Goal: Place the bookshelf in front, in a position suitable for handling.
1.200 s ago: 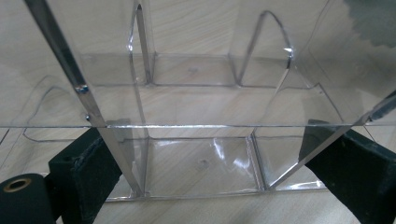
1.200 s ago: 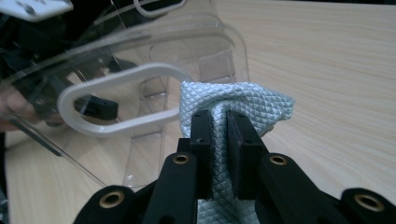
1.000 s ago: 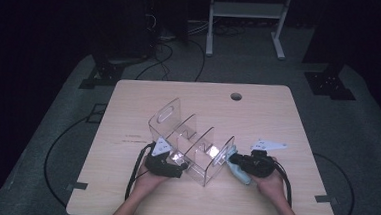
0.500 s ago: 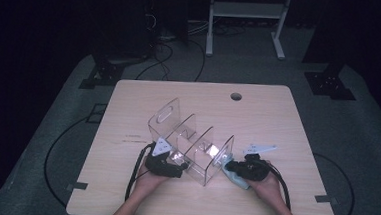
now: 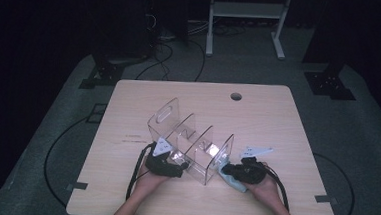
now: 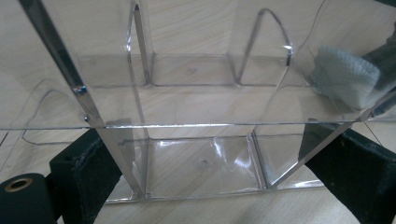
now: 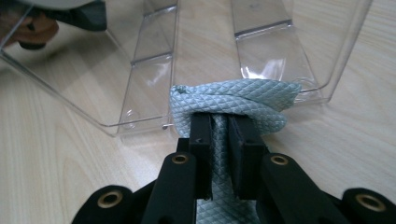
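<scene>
A clear acrylic organizer [image 5: 187, 132] with several dividers stands at the middle of the wooden table [image 5: 278, 118]. My left gripper [image 5: 177, 164] is at its near left end. In the left gripper view its jaws [image 6: 208, 140] stand wide on either side of the organizer [image 6: 196, 93], their pads against the walls. My right gripper [image 5: 229, 171] is shut on a folded blue-grey cloth [image 5: 231, 180]. In the right gripper view the cloth [image 7: 233, 105] bunches at the fingertips [image 7: 219, 126] and presses on the organizer's [image 7: 154, 60] end wall. The cloth [image 6: 345, 77] also shows through the plastic.
A cable hole [image 5: 236, 96] lies near the table's far edge. Black cables [image 5: 139, 169] trail from both grippers off the near edge. On the dark floor behind stand a white metal frame [image 5: 247, 11] and black stand bases [image 5: 105, 75].
My right gripper and its cloth have slid a little toward the table's near edge along the organizer's end wall. The left gripper and the organizer have not moved.
</scene>
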Motion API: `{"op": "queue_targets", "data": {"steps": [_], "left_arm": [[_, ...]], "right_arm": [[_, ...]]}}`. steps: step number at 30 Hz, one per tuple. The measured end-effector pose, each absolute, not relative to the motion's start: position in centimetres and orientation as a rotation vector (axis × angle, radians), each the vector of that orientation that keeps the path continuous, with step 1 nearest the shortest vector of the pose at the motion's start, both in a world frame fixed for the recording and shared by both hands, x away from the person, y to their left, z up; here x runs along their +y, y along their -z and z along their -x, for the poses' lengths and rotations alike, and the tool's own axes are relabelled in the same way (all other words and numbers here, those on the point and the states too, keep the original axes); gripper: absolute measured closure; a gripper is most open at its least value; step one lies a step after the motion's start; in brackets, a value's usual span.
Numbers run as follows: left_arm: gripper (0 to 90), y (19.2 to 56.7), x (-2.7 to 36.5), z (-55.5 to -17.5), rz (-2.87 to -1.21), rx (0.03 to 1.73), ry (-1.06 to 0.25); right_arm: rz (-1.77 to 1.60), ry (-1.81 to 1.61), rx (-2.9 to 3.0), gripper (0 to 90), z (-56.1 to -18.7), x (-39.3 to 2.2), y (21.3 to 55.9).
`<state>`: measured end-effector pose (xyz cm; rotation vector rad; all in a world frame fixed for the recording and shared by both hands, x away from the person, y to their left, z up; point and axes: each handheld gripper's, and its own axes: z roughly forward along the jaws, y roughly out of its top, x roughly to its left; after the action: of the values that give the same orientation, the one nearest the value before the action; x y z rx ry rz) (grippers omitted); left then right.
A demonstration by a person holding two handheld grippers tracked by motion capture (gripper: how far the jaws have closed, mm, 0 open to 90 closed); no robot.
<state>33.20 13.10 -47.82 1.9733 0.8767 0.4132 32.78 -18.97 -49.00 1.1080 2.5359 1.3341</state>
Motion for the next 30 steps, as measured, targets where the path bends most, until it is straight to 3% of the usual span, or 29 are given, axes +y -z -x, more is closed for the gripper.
{"op": "queue_targets", "data": {"steps": [7, 15, 23, 30], "left_arm": [[6.1, 47.9, 13.1, -33.2, -1.965, 0.891, -0.424], [6.3, 47.9, 13.4, -33.3, -1.957, 0.896, -0.43], [6.2, 47.9, 13.5, -33.4, -1.956, 0.903, -0.437], [6.3, 48.0, 13.7, -33.4, -1.951, 0.902, -0.434]], "right_arm": [[-1.272, -1.367, 2.43, 80.5, -34.5, -20.2, 49.2], [-1.097, -1.38, 2.543, 80.4, -32.4, -18.0, 48.3], [-1.28, -1.361, 2.424, 80.1, -35.4, -20.4, 49.2], [-1.068, -1.394, 2.582, 80.2, -32.3, -17.3, 48.5]]}}
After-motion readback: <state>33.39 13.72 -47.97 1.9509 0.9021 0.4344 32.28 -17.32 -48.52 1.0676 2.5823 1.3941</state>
